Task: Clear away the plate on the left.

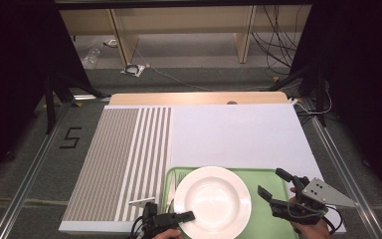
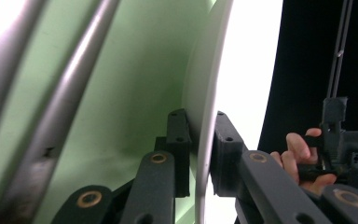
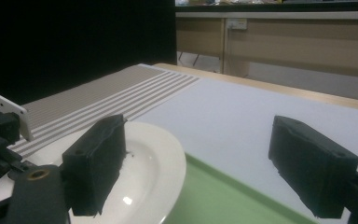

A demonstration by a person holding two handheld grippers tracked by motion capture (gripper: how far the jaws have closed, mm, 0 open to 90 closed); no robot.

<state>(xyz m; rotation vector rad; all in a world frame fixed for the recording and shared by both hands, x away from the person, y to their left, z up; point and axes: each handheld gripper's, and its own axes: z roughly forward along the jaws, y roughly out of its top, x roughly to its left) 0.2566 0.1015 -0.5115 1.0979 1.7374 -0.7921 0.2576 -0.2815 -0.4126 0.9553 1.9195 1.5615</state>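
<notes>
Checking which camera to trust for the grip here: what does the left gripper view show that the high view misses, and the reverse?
Left gripper view: the left hand-held gripper has one pad above and one below the white plate's rim, clamped on it, with grey cutlery handles close by.

High view: the layout, with the striped mat left of the green tray, and the right hand-held gripper open beside the plate.

Both: plate, tray, cutlery, both hand-held grippers.

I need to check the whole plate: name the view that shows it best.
The high view: the plate shows whole, round, on the green tray. The left gripper view shows just its rim edge-on between the claw's jaws; the right gripper view shows part of it.
</notes>
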